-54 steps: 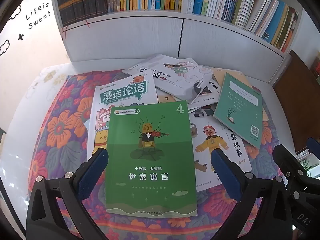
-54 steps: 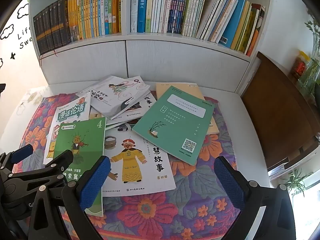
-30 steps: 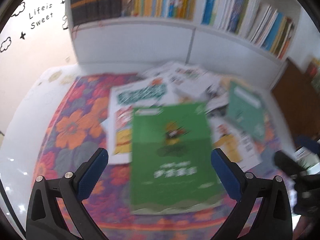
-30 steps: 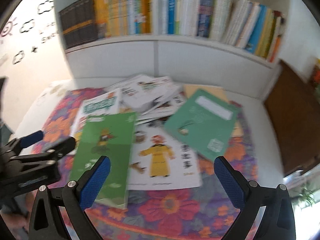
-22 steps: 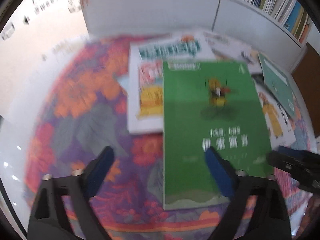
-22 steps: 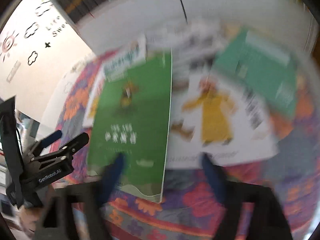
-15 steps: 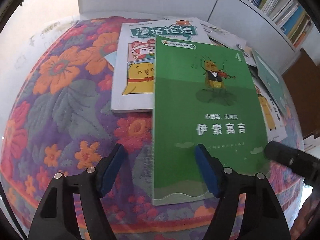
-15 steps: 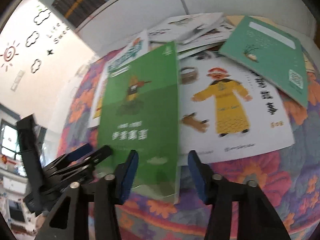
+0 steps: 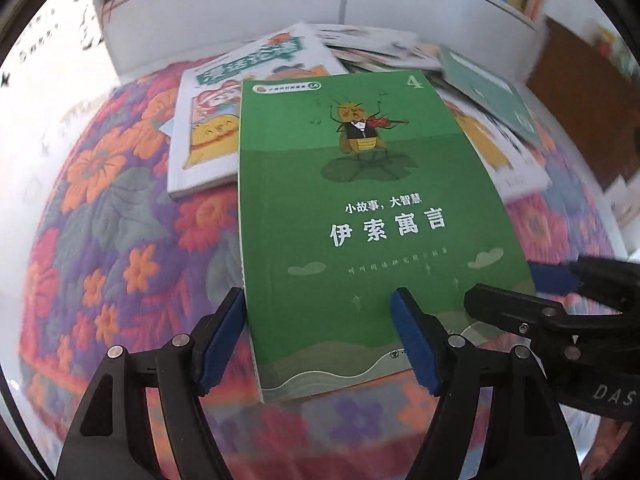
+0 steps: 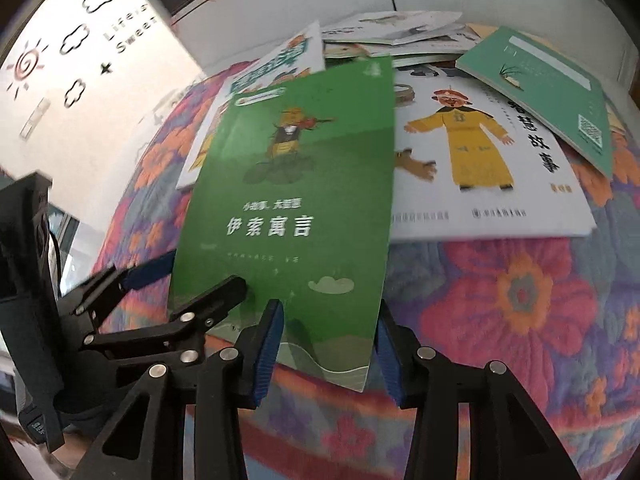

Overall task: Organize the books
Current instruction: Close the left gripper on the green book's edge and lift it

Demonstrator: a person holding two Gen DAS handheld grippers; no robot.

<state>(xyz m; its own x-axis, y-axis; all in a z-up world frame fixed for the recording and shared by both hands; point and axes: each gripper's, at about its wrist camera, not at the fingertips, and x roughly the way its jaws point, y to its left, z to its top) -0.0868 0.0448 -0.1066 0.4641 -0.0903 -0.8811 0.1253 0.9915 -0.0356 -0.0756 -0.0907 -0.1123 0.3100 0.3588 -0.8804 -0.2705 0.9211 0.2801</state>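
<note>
A green book [image 9: 360,200] with a violin-playing cricket on its cover lies on a floral cloth [image 9: 100,240], partly over other books. My left gripper [image 9: 316,342] straddles its near left corner. One pad stands against the spine edge and the other over the cover. My right gripper [image 10: 328,358] straddles the near right corner [image 10: 362,384], one pad over the cover and one just outside the edge. Its jaws are closing with that corner between them. Each gripper shows in the other's view: the right gripper [image 9: 520,292] and the left gripper [image 10: 188,280].
A white comic book [image 9: 208,120] lies under the green book's far left. To the right lie a white book with a yellow-robed figure [image 10: 480,152] and a teal book [image 10: 552,80]. A white cabinet [image 9: 240,12] with a shelf of books stands behind.
Both grippers have come down onto the near end of the green book. Their jaws have narrowed from wide open to partway, and each now straddles a near corner.
</note>
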